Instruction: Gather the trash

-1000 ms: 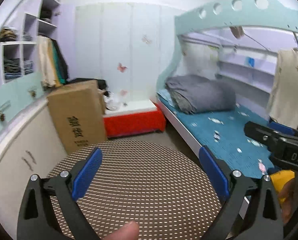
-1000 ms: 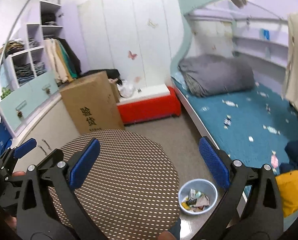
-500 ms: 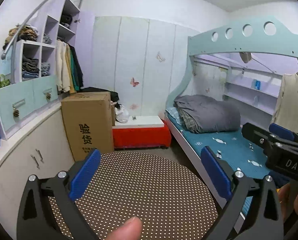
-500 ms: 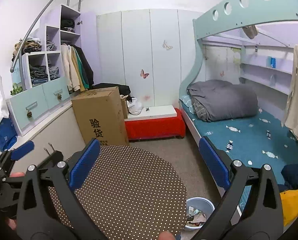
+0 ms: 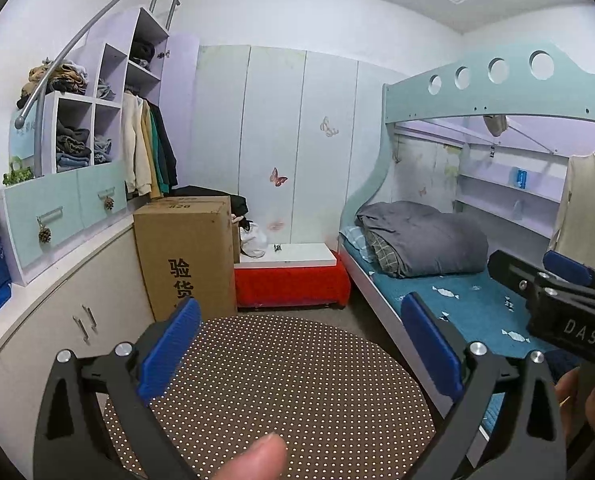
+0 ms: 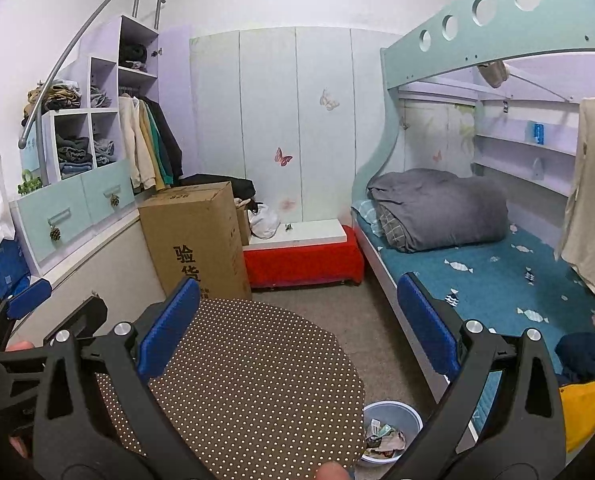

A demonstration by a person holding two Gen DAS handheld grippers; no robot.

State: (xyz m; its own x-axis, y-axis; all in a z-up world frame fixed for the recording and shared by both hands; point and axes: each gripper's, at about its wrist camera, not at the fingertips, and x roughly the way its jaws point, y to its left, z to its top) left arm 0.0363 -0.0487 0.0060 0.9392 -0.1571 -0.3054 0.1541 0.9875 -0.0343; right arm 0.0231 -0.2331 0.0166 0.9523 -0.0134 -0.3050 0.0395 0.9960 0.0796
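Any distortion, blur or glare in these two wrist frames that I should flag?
Left wrist: strong fisheye bowing of the bunk bed frame, dark vignette corners, a blurred fingertip at the bottom edge. Right wrist: same bowing, even lighting, no glare; trash bin sharp, partly hidden behind the dotted round table.

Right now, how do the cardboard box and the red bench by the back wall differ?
The cardboard box stands tall and upright, brown with black printed characters; the red bench is low and wide, red-sided with a white top. The box has dark clothing on top; the bench carries a white bag at its left end. Both sit on the floor.
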